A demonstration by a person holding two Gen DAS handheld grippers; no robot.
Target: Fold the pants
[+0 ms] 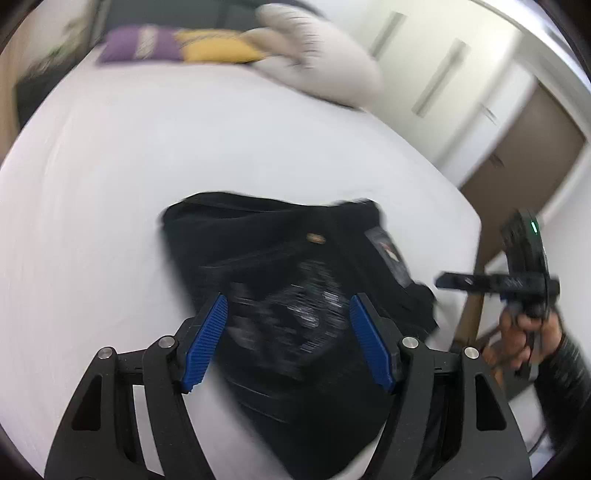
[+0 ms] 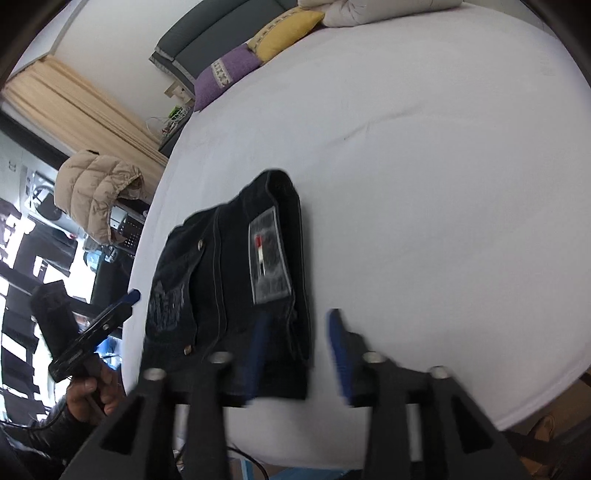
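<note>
Both hand-held grippers are seen with their blue-padded jaws apart and nothing clamped between them. From the left wrist camera, the left gripper (image 1: pixel 288 339) is poised above the folded pants (image 1: pixel 280 266), its pads spread wide with only the dark cloth seen in the gap below; no contact with the fabric can be made out, as the picture is blurred. From the right wrist camera, the right gripper (image 2: pixel 299 354) is shown with its jaws parted over the near right corner of the pants (image 2: pixel 229 280) — one pad is seen over the dark denim, the other over the white sheet just beside the fabric edge. Whether either pad touches the cloth cannot be told.

The pants are laid as a compact dark bundle near the front edge of the white bed (image 2: pixel 424 184), with a grey label patch (image 2: pixel 269 254) facing up and metal rivets visible on the denim. The right gripper is also caught at the right edge of the left view, held by a hand (image 1: pixel 524 332) beyond the corner of the bed.

Farther back, at the head of the bed, a purple cushion (image 2: pixel 225 74) and a yellow cushion (image 2: pixel 284 31) are lined up beside a pale rolled duvet (image 2: pixel 369 11). Off the left side of the bed, a beige padded jacket (image 2: pixel 96 188) is draped — a tan curtain (image 2: pixel 81 103) is hung behind it.
</note>
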